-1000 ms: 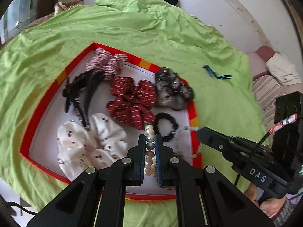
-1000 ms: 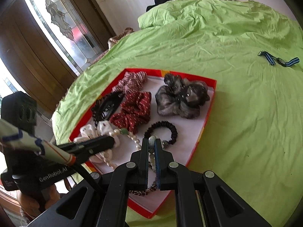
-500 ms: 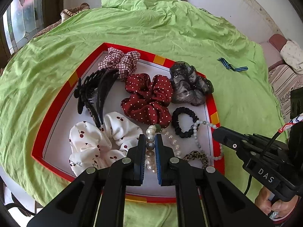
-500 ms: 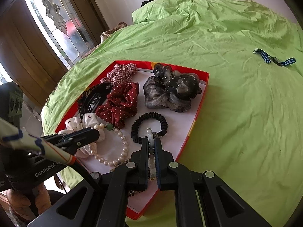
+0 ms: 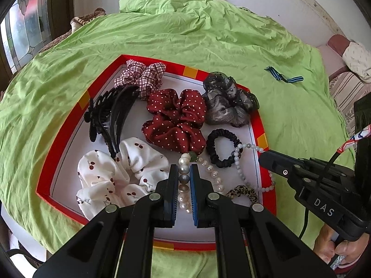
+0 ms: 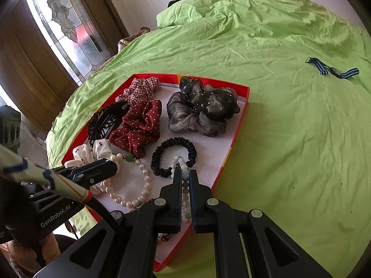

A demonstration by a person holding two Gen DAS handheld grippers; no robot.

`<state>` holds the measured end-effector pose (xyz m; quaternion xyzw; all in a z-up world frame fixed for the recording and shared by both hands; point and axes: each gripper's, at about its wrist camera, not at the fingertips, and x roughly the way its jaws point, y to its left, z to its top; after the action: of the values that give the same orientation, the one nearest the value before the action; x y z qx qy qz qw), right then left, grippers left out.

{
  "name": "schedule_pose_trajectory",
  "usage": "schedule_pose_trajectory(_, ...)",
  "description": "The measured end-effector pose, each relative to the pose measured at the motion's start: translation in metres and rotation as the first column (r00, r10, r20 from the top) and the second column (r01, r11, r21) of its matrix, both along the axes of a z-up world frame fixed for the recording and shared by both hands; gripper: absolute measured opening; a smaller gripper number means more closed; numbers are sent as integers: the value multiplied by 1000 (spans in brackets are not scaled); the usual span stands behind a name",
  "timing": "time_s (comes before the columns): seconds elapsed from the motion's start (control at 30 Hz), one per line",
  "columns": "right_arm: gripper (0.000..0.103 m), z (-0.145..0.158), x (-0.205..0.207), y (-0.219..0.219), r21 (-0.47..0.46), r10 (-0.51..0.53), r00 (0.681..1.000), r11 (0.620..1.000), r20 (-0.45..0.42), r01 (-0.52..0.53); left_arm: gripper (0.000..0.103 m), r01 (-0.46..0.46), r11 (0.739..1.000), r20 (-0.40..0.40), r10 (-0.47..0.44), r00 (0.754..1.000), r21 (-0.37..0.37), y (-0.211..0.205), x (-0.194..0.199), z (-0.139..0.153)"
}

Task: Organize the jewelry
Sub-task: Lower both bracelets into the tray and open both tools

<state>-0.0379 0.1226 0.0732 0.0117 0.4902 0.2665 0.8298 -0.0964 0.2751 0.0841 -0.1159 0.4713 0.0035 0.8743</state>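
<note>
A red-rimmed white tray [image 5: 69, 125] lies on the green bedsheet; it also shows in the right wrist view [image 6: 241, 115]. My left gripper [image 5: 184, 169] is shut on a white pearl bracelet [image 5: 214, 173], also seen in the right wrist view [image 6: 141, 185], low over the tray's near side. My right gripper [image 6: 185, 173] is shut on a pale bead bracelet [image 6: 178, 162], whose strand [image 5: 241, 162] crosses a black hair tie [image 5: 221, 148]. The right gripper's finger [image 5: 278, 162] shows at the tray's right rim.
In the tray lie a white cherry scrunchie [image 5: 111, 173], a red dotted scrunchie [image 5: 176, 122], a grey scrunchie [image 5: 229, 106], a plaid scrunchie [image 5: 141, 76], a black claw clip [image 5: 109, 115] and a leopard hair tie [image 5: 243, 191]. A blue striped strap [image 6: 331, 68] lies on the sheet at right.
Both grippers have drawn back and lifted slightly from the tray, still shut on their bracelets. The pearl bracelet now spreads out into a loop on the tray.
</note>
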Motion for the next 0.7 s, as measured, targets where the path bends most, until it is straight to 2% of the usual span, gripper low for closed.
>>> schedule_pose_trajectory(0.23, 7, -4, 4, -3, -5, -17, 1000, 1000, -10, 17, 9, 2, 1000, 12, -3, 1000, 20, -5, 0, 1)
schedule_pose_trajectory(0.53, 7, -4, 5, -5, 10, -22, 1000, 1000, -14, 23, 9, -6, 997, 82, -1, 997, 82, -14, -5, 13)
schedule_pose_trajectory(0.7, 7, -3, 3, -5, 11, -21, 1000, 1000, -6, 21, 9, -23, 996, 113, 13, 993, 91, -12, -8, 18)
